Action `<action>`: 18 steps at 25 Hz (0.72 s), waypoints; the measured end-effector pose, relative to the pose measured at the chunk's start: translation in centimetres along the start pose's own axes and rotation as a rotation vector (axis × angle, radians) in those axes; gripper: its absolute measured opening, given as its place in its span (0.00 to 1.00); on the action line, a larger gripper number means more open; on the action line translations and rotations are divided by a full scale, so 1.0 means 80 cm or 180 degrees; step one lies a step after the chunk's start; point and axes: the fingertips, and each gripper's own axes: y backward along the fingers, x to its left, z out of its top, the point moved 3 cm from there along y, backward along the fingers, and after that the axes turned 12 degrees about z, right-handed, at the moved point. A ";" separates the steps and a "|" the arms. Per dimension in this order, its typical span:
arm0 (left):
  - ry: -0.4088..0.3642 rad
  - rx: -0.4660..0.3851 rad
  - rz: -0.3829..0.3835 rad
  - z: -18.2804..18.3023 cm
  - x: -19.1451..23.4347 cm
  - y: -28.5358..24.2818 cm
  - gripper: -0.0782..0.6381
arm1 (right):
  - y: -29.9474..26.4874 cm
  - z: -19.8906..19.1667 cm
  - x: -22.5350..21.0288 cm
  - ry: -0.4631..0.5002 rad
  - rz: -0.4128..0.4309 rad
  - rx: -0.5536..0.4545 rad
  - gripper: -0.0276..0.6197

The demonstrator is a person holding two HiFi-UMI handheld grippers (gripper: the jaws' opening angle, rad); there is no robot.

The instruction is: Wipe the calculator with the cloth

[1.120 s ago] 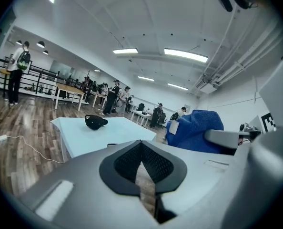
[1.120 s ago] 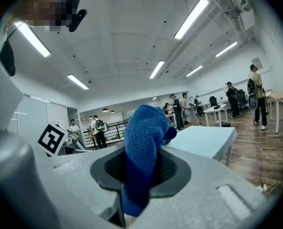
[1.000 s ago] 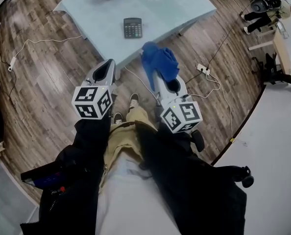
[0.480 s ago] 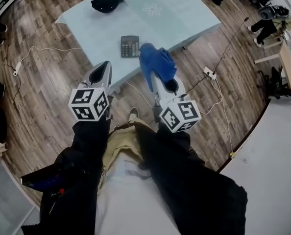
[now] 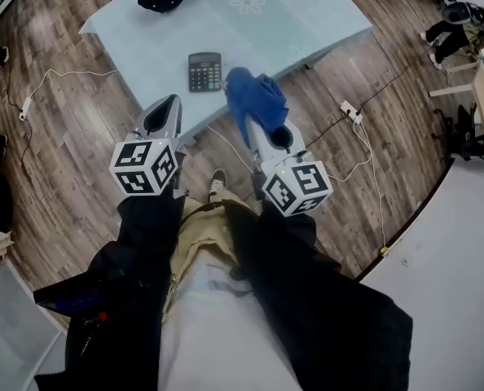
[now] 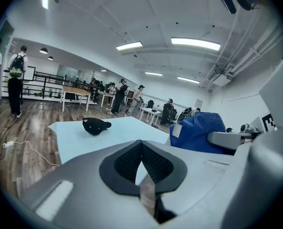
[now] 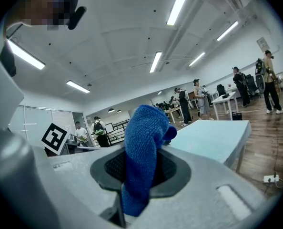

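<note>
So, your right gripper (image 5: 258,125) pinches the fuzzy blue cloth (image 5: 257,94) in its fingers, your left gripper (image 5: 162,114) has its fingers closed on nothing, and the black calculator (image 5: 204,72) by the pale blue tabletop's (image 5: 295,23) near edge still awaits wiping.

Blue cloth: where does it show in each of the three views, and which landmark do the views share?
Head view: cloth upper centre, just right of the calculator.
Left gripper view: cloth right of centre.
Right gripper view: cloth centre, clamped between the jaws.
Shared landmark: pale blue table.
</note>
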 end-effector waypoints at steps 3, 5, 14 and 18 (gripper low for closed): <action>0.0012 0.0039 0.0047 -0.004 0.005 -0.004 0.11 | -0.005 -0.003 -0.007 -0.0035 0.0006 0.0046 0.19; 0.0027 0.0065 0.0081 -0.006 0.008 -0.003 0.11 | -0.007 -0.004 -0.007 -0.0051 0.0021 0.0072 0.19; 0.0136 0.0112 0.0184 -0.017 0.022 0.000 0.11 | -0.017 -0.016 -0.006 -0.0088 0.0084 0.0214 0.19; 0.0190 0.0163 0.0128 -0.011 0.044 -0.027 0.11 | -0.047 -0.013 -0.007 -0.0071 0.0013 0.0280 0.19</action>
